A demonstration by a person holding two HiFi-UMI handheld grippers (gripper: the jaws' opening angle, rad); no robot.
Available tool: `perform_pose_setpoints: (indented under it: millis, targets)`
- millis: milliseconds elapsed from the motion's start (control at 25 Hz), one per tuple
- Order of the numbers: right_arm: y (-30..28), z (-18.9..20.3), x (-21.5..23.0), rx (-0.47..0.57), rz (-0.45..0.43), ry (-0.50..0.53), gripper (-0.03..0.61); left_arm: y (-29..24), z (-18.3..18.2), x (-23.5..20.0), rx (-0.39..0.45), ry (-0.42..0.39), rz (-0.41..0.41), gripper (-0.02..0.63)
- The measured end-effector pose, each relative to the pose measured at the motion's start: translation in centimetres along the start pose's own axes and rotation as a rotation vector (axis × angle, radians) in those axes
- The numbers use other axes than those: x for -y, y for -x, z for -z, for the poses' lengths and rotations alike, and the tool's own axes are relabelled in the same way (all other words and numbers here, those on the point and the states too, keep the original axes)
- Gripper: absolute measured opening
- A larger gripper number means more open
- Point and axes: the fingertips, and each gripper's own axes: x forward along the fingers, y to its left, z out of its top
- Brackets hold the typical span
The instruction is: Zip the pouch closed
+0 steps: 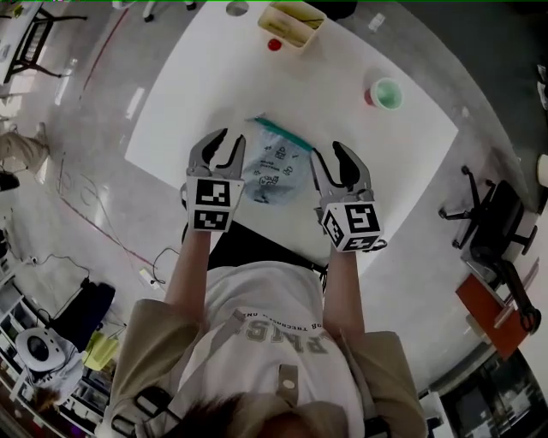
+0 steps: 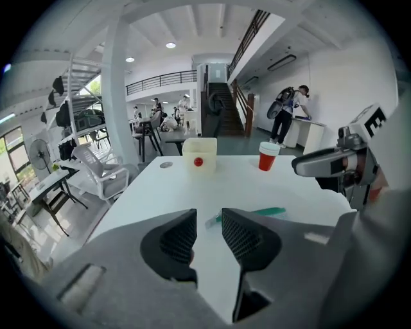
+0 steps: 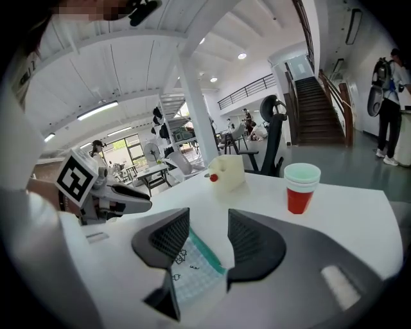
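Note:
A clear pouch [image 1: 272, 175] with small dark prints and a green zip strip [image 1: 282, 133] along its far edge lies flat on the white table [image 1: 197, 94]. My left gripper [image 1: 220, 142] hovers at the pouch's left side, jaws open and empty. In the left gripper view, the left gripper [image 2: 209, 222] has the zip strip's end [image 2: 260, 211] just beyond its tips. My right gripper [image 1: 334, 156] hangs at the pouch's right side, open. In the right gripper view, the pouch [image 3: 192, 273] shows under the gap of the right gripper [image 3: 209, 218], untouched by the pads.
A stack of cups, green over red [image 1: 385, 92], stands at the table's far right. A cream box [image 1: 291, 22] with a red round piece [image 1: 274, 44] beside it sits at the far edge. The near table edge runs just under both grippers. An office chair [image 1: 492, 227] stands to the right.

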Motion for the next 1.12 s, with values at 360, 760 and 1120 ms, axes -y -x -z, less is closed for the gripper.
perform_pose_setpoints:
  millis: [360,760,1120]
  targets:
    - [-1.7,1.3,0.6,-0.028,0.037,-0.018,0.163,-4.3,3.3,0.5,-0.075,-0.066,0.099,0.15]
    - [-3.0,2.7,-0.2,-0.061,0.066,-0.029,0.163,-7.8,3.4,0.4,-0.107,-0.18,0.211,0.15]
    - [-3.5,2.7,0.7,-0.063,0.116,-0.039,0.163,-8.8,4.3,1.2,-0.146,-0.282,0.292,0.11]
